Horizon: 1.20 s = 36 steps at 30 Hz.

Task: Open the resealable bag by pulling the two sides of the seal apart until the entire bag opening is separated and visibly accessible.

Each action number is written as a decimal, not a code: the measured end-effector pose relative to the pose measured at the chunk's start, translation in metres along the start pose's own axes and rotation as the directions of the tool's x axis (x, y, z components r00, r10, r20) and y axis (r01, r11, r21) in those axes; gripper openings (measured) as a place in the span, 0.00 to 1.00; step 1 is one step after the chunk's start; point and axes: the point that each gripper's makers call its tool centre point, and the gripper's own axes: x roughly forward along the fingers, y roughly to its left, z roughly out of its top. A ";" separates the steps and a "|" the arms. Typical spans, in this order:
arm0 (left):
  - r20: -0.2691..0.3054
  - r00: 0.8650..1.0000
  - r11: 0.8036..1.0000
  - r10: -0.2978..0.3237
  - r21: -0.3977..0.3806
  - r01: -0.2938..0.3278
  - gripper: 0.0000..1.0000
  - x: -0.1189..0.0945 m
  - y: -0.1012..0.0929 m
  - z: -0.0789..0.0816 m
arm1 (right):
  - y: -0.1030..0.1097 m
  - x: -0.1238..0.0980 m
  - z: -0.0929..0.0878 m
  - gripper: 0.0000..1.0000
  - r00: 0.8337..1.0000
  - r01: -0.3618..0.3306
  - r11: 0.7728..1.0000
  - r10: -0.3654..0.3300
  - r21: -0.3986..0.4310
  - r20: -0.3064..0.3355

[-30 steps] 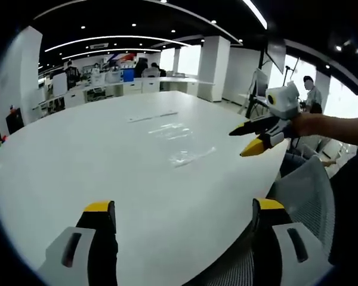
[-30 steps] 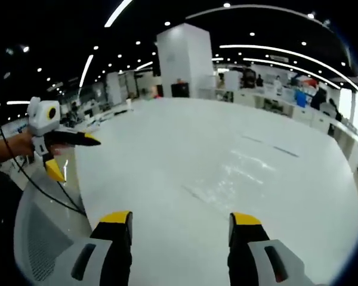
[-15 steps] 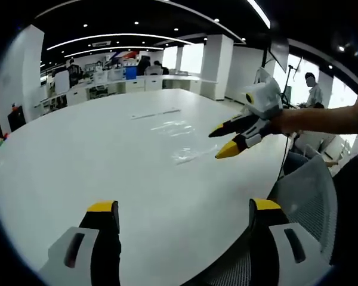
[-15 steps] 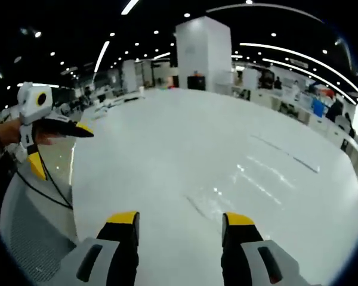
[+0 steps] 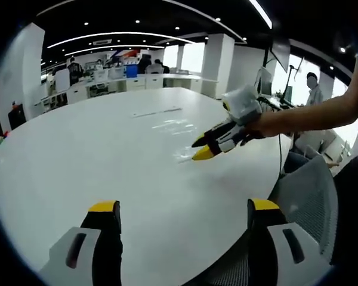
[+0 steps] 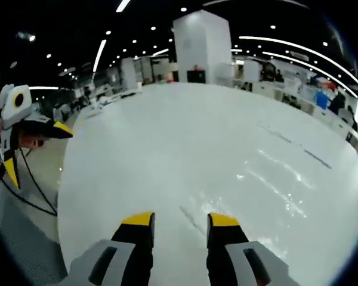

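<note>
While L tool (image 5: 178,215) gapes | R tool (image 5: 200,149) over bag (image 5: 190,154)

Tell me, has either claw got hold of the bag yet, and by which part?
Neither. The right claw hangs open just over the clear bag, near its closer edge. The left claw is open and well short of it.

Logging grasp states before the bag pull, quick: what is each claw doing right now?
Left claw: open, holding nothing.
Right claw: open, narrower gap, holding nothing, just short of the clear resealable bag.
</note>
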 end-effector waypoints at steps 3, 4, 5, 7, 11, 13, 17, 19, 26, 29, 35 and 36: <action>0.004 1.000 1.000 0.014 -0.007 -0.014 0.85 -0.002 0.005 0.002 | -0.007 0.009 -0.005 0.24 0.999 0.015 1.000 -0.015 0.000 -0.031; 0.005 1.000 1.000 0.016 -0.007 -0.016 0.85 -0.003 0.006 0.002 | -0.008 0.010 -0.005 0.23 0.999 0.014 1.000 -0.014 0.004 -0.031; 0.006 1.000 1.000 0.020 -0.010 -0.020 0.84 -0.003 0.007 0.003 | -0.008 0.012 -0.005 0.23 0.999 0.011 1.000 -0.011 0.014 -0.030; 0.007 1.000 1.000 0.024 -0.010 -0.024 0.84 -0.005 0.008 0.003 | -0.006 0.013 -0.006 0.23 0.999 0.007 1.000 -0.007 0.012 -0.033; -0.002 0.999 0.999 0.035 -0.013 -0.035 0.84 -0.006 0.011 -0.001 | -0.010 0.016 -0.014 0.22 0.998 0.023 1.000 -0.022 0.003 -0.057; -0.004 0.999 0.999 0.039 -0.021 -0.039 0.83 -0.007 0.012 -0.003 | -0.011 0.016 -0.016 0.22 0.998 0.025 1.000 -0.025 -0.004 -0.064; -0.004 0.999 0.999 0.041 -0.025 -0.041 0.83 -0.008 0.011 -0.004 | -0.013 0.016 -0.019 0.17 0.996 0.028 0.999 -0.030 -0.024 -0.078; -0.007 0.999 0.999 0.042 -0.024 -0.042 0.83 -0.008 0.011 -0.005 | -0.012 0.016 -0.021 0.12 0.996 0.025 0.999 -0.028 -0.039 -0.084; -0.021 0.999 0.998 0.049 -0.032 -0.050 0.82 -0.008 0.012 -0.011 | -0.017 0.020 -0.023 0.04 0.995 0.028 0.993 -0.039 -0.112 -0.096; -0.025 0.998 0.998 0.049 -0.035 -0.050 0.81 -0.008 0.012 -0.013 | -0.018 0.018 -0.024 0.03 0.996 0.019 0.992 -0.030 -0.122 -0.087; -0.024 0.998 0.997 0.065 -0.029 -0.066 0.82 -0.010 0.014 -0.012 | -0.011 0.010 -0.023 0.01 0.996 0.015 0.963 -0.038 -0.268 -0.080; -0.026 0.997 0.997 0.067 -0.028 -0.067 0.82 -0.010 0.014 -0.012 | -0.010 0.009 -0.022 0.01 0.997 0.015 0.962 -0.037 -0.272 -0.074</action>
